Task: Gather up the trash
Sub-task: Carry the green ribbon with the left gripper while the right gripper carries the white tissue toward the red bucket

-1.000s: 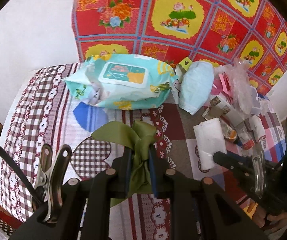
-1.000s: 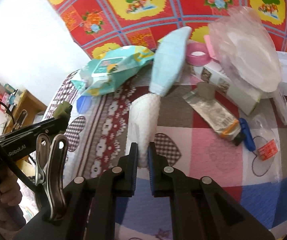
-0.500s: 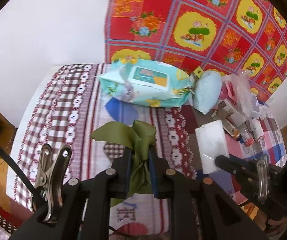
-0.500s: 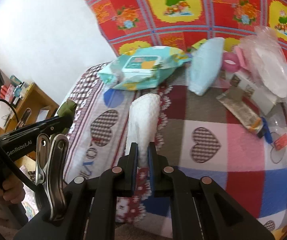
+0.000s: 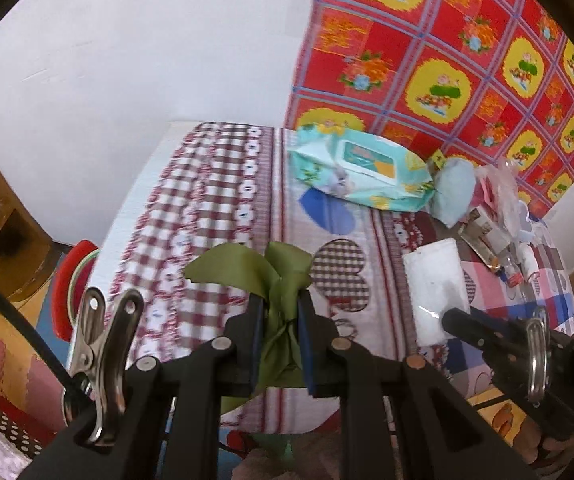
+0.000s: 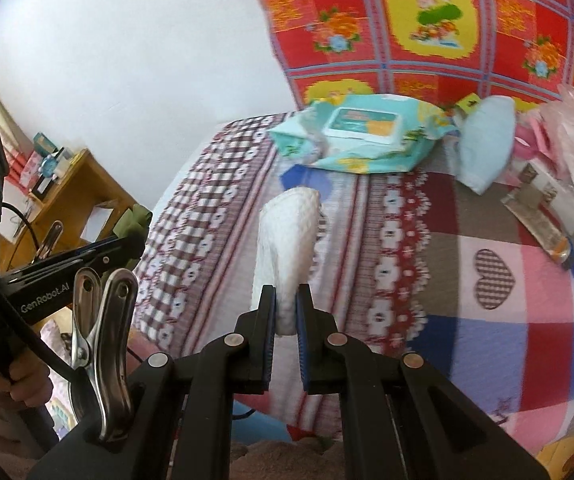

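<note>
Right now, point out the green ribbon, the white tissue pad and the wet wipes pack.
green ribbon (image 5: 281,276): left wrist view, on its knot above the fingers.
white tissue pad (image 6: 287,240): right wrist view, on its textured middle.
wet wipes pack (image 6: 361,124): right wrist view, on its lid label.

crumpled green wrapper (image 5: 279,280) — clamped aloft; white tissue (image 6: 287,240) likewise

"GenRobot.AI" stands in white letters on the black arm of the left gripper (image 6: 127,236), at the left. Nothing else can be read.
</note>
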